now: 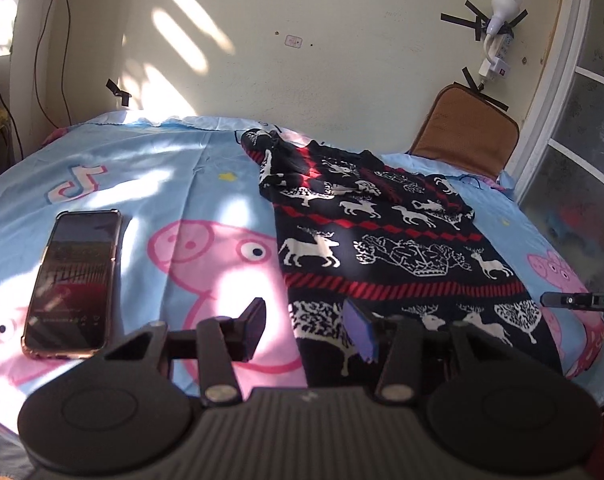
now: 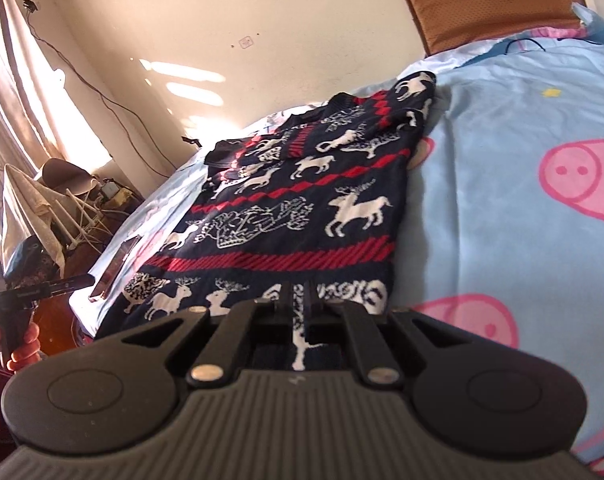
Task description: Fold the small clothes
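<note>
A small navy sweater (image 1: 385,240) with white reindeer and red stripes lies flat on a blue cartoon-pig sheet (image 1: 174,184); both sleeves are folded in over its upper body. My left gripper (image 1: 305,330) is open, hovering over the sweater's near left hem corner, one finger over the sheet and one over the knit. In the right wrist view the sweater (image 2: 302,208) stretches away from me. My right gripper (image 2: 300,308) is shut on the sweater's bottom hem, near its right corner. The right gripper's tip also shows in the left wrist view (image 1: 573,301).
A phone (image 1: 74,280) lies on the sheet left of the sweater. A brown chair back (image 1: 465,136) stands behind the table at the right, against the wall. A white-framed glass door (image 1: 581,152) is at the far right. Clutter and cables sit beyond the table's left side (image 2: 62,208).
</note>
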`<state>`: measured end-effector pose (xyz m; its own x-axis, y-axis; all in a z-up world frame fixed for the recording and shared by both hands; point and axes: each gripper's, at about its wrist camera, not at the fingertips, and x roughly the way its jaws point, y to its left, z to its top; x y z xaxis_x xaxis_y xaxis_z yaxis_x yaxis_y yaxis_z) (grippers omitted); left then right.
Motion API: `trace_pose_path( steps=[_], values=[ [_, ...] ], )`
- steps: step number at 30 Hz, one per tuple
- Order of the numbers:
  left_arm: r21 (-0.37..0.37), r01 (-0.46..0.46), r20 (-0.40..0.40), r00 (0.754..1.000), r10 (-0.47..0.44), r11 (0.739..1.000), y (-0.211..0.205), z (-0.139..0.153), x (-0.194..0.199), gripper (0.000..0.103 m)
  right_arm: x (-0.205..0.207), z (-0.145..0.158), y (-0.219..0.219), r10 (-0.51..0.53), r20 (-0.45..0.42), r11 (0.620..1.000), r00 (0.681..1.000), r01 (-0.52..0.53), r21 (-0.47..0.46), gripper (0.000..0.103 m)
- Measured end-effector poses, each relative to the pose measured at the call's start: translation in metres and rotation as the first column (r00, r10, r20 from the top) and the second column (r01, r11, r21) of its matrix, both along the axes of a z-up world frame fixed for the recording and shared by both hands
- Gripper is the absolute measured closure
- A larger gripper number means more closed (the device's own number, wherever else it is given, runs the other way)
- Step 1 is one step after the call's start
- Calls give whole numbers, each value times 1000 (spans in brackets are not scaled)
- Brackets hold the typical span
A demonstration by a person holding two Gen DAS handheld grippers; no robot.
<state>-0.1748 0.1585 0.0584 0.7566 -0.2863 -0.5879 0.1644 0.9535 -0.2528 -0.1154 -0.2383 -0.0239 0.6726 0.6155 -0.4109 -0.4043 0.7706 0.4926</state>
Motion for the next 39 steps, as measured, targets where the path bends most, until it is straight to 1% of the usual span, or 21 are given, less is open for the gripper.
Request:
trace_pose_path(
  steps=[2, 4, 6, 8, 10, 11, 12, 13, 15, 17, 20, 25, 27, 29, 32, 33, 35, 36, 37, 38, 39],
  values=[
    [-6, 15, -12, 1000, -15, 1000, -7, -6, 10, 60, 5, 2, 9, 30, 4, 1000, 1000, -30, 5, 94],
    [-7, 15, -59, 998, -15, 1000, -10, -20, 22, 60, 11, 2, 14, 52, -1, 999, 999, -52, 11, 94],
    [34, -6, -127, 992, 10, 999, -11, -38, 32, 60, 16, 1, 17, 58, -11, 998, 998, -58, 5, 94],
    [80, -15, -103, 994, 23, 997, -11, -44, 29, 69, 22, -5, 17, 45, -39, 999, 998, -46, -9, 94],
    [107, -10, -114, 993, 22, 994, -7, -44, 29, 79, 28, -12, 15, -13, -90, 997, 996, 6, -78, 94],
    [102, -11, -118, 993, 23, 995, -6, -44, 29, 81, 29, -15, 13, -32, -101, 995, 994, 22, -93, 94],
    [87, -12, -124, 992, 23, 996, -2, -44, 29, 81, 30, -17, 9, -28, -110, 997, 993, 21, -73, 94],
    [65, -16, -131, 991, 24, 998, 1, -43, 30, 80, 30, -17, 4, -14, -109, 999, 994, 11, -32, 94],
    [22, -19, -122, 992, 21, 1000, 4, -39, 31, 79, 29, -10, 6, 15, -73, 1000, 997, -15, -5, 93],
    [-14, -11, -91, 996, 9, 1000, 2, -34, 33, 75, 31, -3, 14, 55, -43, 998, 998, -55, -5, 90],
    [-41, 4, -42, 999, -6, 999, -5, -27, 39, 73, 43, 6, 39, 136, -19, 991, 991, -136, -12, 89],
    [-78, 79, 9, 997, -78, 994, -28, -16, 54, 73, 63, 5, 101, 313, -12, 950, 950, -313, 1, 88],
    [-77, 124, 14, 992, -124, 989, -41, -16, 58, 73, 65, 3, 121, 364, -12, 931, 931, -364, -36, 89],
    [-70, 173, 5, 985, -173, 982, -55, -20, 63, 73, 64, 0, 128, 383, -18, 920, 923, -383, -78, 88],
    [-51, 228, -38, 973, -230, 972, -71, -34, 66, 69, 62, -11, 111, 338, -72, 931, 939, -344, -123, 89],
    [-51, 242, -58, 968, -245, 969, -72, -39, 66, 69, 59, -16, 99, 319, -81, 938, 944, -326, -114, 94],
    [-49, 263, -84, 960, -267, 963, -72, -49, 64, 68, 53, -22, 70, 285, -121, 955, 951, -292, -48, 95],
    [-49, 269, -74, 959, -272, 962, -71, -49, 62, 68, 48, -24, 55, 266, -130, 962, 955, -271, -17, 95],
    [-54, 282, -74, 955, -286, 958, -70, -49, 62, 65, 44, -26, 42, 248, -147, 969, 958, -248, 15, 93],
    [-59, 287, -69, 954, -291, 956, -68, -48, 62, 63, 40, -27, 33, 216, -157, 976, 964, -217, 15, 89],
    [-63, 285, -57, 956, -289, 956, -66, -46, 62, 62, 37, -28, 23, 198, -167, 980, 966, -195, 39, 89]
  ],
)
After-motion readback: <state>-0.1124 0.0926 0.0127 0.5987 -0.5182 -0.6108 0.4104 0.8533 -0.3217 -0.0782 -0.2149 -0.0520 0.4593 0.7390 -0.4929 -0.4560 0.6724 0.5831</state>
